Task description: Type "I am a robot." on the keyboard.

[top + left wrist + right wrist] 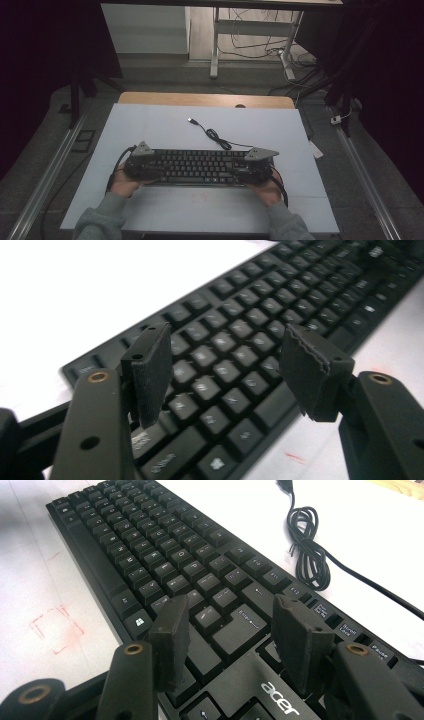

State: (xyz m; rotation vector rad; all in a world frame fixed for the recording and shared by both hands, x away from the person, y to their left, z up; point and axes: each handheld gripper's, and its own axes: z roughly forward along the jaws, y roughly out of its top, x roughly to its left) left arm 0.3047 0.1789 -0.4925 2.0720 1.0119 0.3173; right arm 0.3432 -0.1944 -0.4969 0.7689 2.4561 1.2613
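while the keyboard point(197, 167) lies flat on the white tabletop point(165, 127) near you, your left tongs point(227, 372) hover wide over its left end, right tongs point(232, 640) wide over its right end, gripping nothing; cable point(216, 135) coiled behind.

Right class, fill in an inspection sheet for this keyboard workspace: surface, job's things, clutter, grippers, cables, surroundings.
Surface: white table top, faint red marks.
Job's things: black keyboard lying flat near the front edge.
Clutter: nothing seen.
Grippers: left gripper over the keyboard's left end, right gripper over its right end; both open, nothing between the jaws.
Cables: keyboard cable, partly coiled, plug loose on the table.
Surroundings: desk frame and floor wires behind.
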